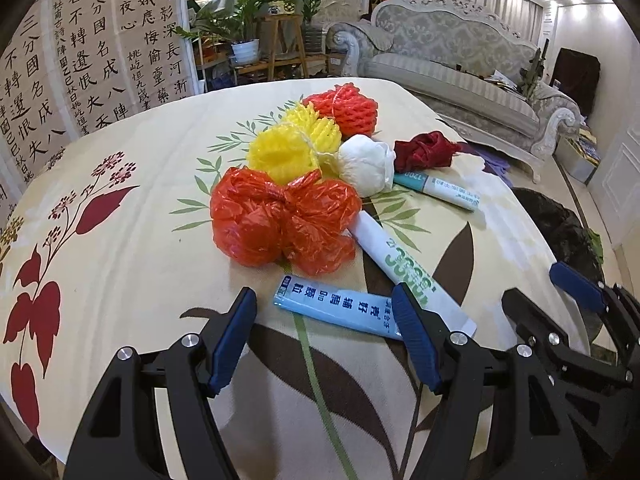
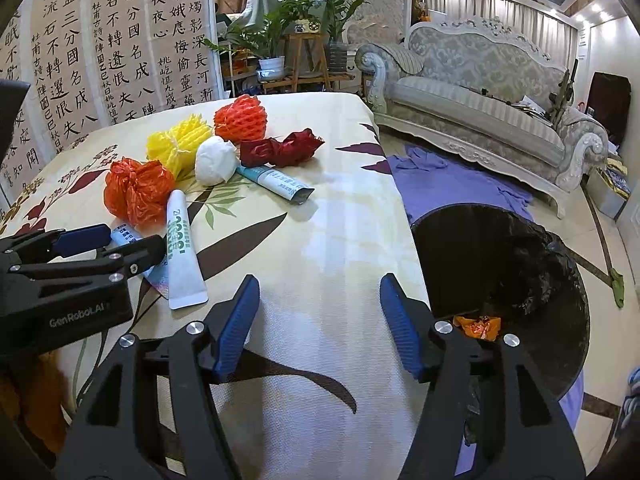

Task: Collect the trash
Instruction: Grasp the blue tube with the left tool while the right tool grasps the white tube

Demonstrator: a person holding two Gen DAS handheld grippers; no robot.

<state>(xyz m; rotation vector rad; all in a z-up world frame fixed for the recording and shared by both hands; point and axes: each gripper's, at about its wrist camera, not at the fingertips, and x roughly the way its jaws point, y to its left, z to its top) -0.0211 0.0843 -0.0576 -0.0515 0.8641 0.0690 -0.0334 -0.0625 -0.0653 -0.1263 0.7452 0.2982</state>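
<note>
The left tool [image 1: 326, 334], wide open and empty at lower centre, should straddle the blue tube [image 1: 336, 310] squarely before closing.

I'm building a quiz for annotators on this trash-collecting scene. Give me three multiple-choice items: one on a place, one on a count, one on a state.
1. Where is the black bin?
A. on the table
B. on the floor past the table's right edge
C. on the sofa

2. How many tubes lie on the table?
A. one
B. three
C. five

3. How is the left gripper?
A. open, holding nothing
B. shut on a tube
C. shut on a bag

Answers:
1 B, it stands below the table edge.
2 B: the blue tube, the white tube and the teal-ended tube.
3 A, its fingers stand apart.
</note>
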